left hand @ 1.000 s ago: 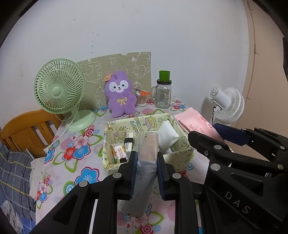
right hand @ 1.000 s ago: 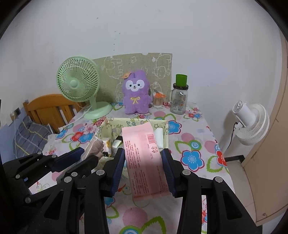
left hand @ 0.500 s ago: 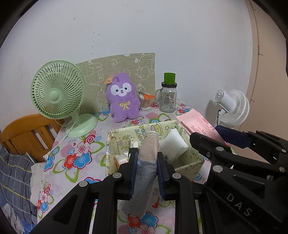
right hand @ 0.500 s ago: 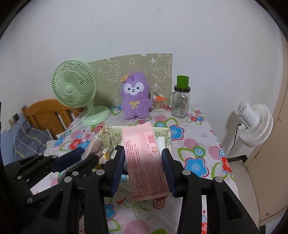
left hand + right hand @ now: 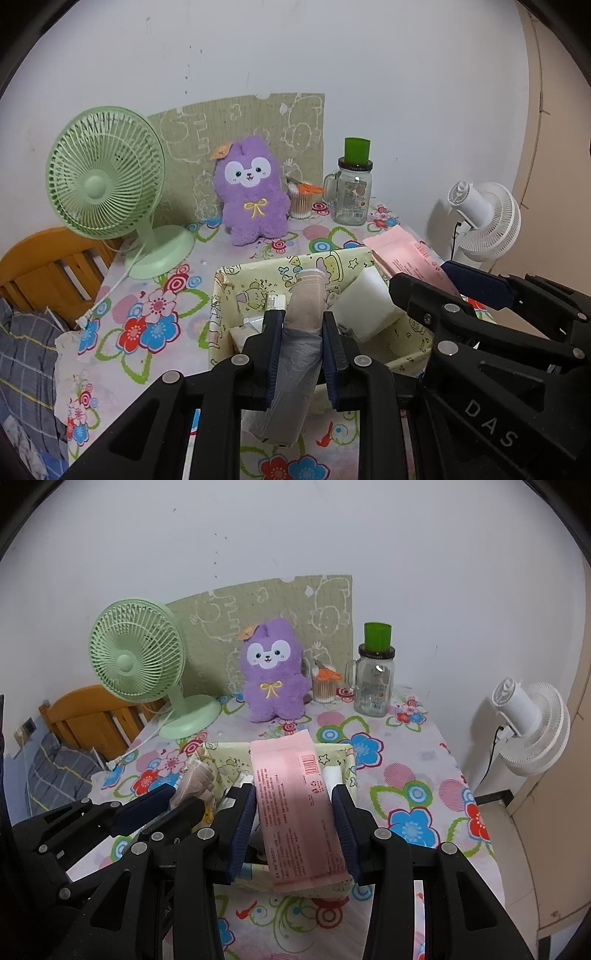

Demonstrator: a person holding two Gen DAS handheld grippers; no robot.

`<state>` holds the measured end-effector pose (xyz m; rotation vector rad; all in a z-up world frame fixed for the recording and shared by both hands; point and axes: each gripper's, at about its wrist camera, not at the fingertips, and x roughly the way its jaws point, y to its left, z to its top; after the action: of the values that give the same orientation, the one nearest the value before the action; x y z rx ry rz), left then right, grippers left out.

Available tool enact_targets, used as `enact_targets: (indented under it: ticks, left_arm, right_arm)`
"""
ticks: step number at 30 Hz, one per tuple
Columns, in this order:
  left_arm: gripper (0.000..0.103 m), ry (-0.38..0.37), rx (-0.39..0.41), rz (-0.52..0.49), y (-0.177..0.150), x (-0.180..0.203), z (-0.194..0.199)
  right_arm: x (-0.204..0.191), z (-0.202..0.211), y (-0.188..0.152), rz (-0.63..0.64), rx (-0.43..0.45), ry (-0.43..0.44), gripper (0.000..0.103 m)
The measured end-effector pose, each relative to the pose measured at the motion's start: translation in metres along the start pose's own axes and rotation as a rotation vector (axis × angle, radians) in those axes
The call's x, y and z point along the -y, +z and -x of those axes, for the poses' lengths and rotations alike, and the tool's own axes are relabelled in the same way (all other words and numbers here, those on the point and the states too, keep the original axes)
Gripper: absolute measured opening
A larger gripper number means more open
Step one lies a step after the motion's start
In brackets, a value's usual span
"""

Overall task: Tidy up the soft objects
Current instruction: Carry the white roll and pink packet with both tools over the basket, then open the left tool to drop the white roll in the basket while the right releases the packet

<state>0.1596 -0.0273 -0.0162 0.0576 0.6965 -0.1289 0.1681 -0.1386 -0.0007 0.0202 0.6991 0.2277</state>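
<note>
Two grippers showed, one in each hand. The left gripper (image 5: 303,332) had its jaws narrow, clamped on one rolled bundle (image 5: 301,343) of grey plastic with a beige, ribbed end, held over the near edge of the fabric bin (image 5: 258,275). The right gripper (image 5: 295,819) had its jaws set wider, gripping one flat pink packet (image 5: 295,805) by its long edges; the packet hung over the same bin's right half. The pink packet carried a red barcode and several blocks of small red print, too fine to read. The only legible lettering was "DAS", moulded on the black body of the right gripper as seen from the left wrist view.

One bin stood on the desk (image 5: 413,760), pale yellow with cartoon figures and some printed words too small to make out. Inside it lay one white folded pad (image 5: 364,306) and a few small packets that I could not count.

At the back of the desk stood one purple plush toy (image 5: 253,192), one green fan (image 5: 107,177), one glass jar (image 5: 352,195) with a green cup on its lid and a label I could not read, and one clear pot of cotton swabs (image 5: 301,201) with orange-handled scissors on top. A second fan (image 5: 484,218), white, stood off the desk to the right. One wooden chair (image 5: 44,269) was at the left.
</note>
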Motion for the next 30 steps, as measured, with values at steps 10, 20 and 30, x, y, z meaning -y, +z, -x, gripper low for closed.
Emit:
enact_targets:
  ticks: [10, 20, 30]
  left_arm:
    - [0.020, -0.015, -0.051, 0.044, 0.003, -0.009, -0.038]
    - [0.046, -0.022, -0.101, 0.108, -0.002, -0.025, -0.070]
    - [0.079, -0.025, -0.134, 0.081, -0.008, -0.029, -0.071]
  right_arm:
    - [0.004, -0.029, 0.005, -0.010, -0.038, -0.012, 0.046]
    - [-0.002, -0.061, 0.005, 0.009, -0.090, -0.003, 0.046]
    - [-0.014, -0.087, 0.003, 0.030, -0.144, 0.017, 0.046]
